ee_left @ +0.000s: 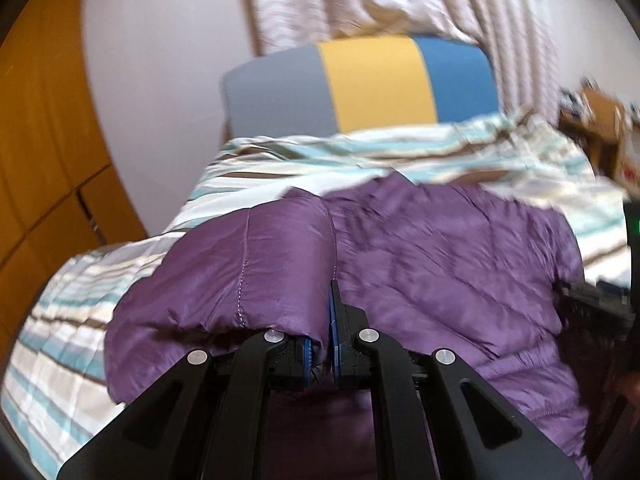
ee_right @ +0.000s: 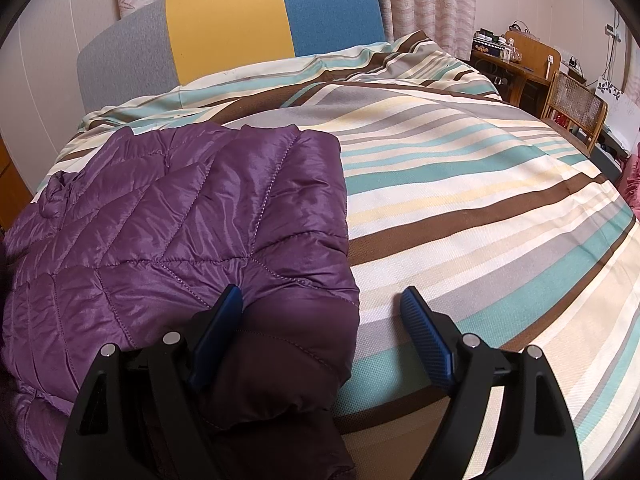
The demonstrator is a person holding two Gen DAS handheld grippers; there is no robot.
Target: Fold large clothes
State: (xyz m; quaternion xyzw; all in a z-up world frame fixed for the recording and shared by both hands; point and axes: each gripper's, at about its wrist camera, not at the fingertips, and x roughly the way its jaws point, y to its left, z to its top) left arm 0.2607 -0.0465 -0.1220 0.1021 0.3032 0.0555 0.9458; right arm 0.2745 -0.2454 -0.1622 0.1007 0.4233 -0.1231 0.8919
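A purple quilted down jacket [ee_left: 440,264] lies on the striped bedspread [ee_left: 120,328]. My left gripper [ee_left: 322,344] is shut on a fold of the jacket, and purple cloth is pinched between its blue pads. The held part bulges up as a puffy flap [ee_left: 248,272] left of the fingers. In the right wrist view the jacket [ee_right: 168,220] fills the left half, partly folded with a straight right edge. My right gripper [ee_right: 320,292] stands open over the jacket's near right corner. Its left finger [ee_right: 218,332] rests on the cloth, its right finger [ee_right: 426,332] hangs over the bedspread [ee_right: 480,200].
A grey, yellow and blue headboard [ee_right: 228,28] stands at the far end of the bed, with curtains behind it. A wooden desk and a cane chair [ee_right: 576,108] are off to the far right. A wooden cupboard [ee_left: 36,160] is on the left.
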